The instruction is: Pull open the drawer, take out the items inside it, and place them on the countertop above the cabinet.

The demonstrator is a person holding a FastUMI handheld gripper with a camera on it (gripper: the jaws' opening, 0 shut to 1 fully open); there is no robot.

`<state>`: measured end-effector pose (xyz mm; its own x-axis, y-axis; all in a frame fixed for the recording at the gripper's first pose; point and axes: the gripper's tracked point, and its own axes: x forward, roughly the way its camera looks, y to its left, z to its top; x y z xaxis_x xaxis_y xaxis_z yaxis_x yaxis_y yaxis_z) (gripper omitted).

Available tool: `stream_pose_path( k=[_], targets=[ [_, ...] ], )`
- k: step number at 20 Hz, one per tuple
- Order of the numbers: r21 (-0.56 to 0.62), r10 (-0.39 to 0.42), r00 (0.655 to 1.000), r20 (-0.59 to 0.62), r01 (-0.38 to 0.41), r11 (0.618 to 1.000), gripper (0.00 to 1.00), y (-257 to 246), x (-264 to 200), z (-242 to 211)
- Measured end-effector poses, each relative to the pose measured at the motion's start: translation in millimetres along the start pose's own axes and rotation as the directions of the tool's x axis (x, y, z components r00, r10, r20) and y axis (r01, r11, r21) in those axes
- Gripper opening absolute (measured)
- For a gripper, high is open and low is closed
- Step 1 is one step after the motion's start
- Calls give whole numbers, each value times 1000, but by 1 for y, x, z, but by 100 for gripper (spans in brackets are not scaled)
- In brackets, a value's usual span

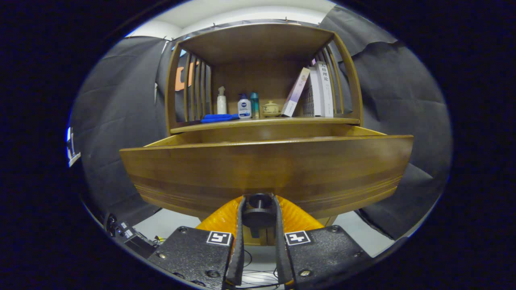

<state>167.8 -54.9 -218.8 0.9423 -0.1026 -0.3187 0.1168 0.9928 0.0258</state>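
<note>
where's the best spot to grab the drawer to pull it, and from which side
By the round black knob at the bottom centre of the drawer front, approached straight on. It juts out on a narrow stem, so a finger fits on either side. The gripper already sits that way, fingers pressed against the knob, drawer pulled out.

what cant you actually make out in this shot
- Inside of the drawer, gripper view: its tall front panel hides whatever lies in it.
- Small print on the bottles and books on the countertop: too small.
- Cabinet below the drawer: hidden behind the gripper, whose fingers are clamped on the drawer's knob.
</note>
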Motion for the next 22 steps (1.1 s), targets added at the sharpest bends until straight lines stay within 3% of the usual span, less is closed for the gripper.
stream_pose_path(
  k=[10, 14, 18, 22],
  targets=[
    [11, 46, 998, -32, -46, 999, 35, 11, -38, -20],
    [-20, 78, 992, -100, -80, 997, 36, 14, -40, -22],
    [-64, 100, 983, -154, -111, 992, 49, 14, -62, -13],
    [-80, 179, 972, -154, -193, 978, 63, 31, -90, 26]
  ],
)
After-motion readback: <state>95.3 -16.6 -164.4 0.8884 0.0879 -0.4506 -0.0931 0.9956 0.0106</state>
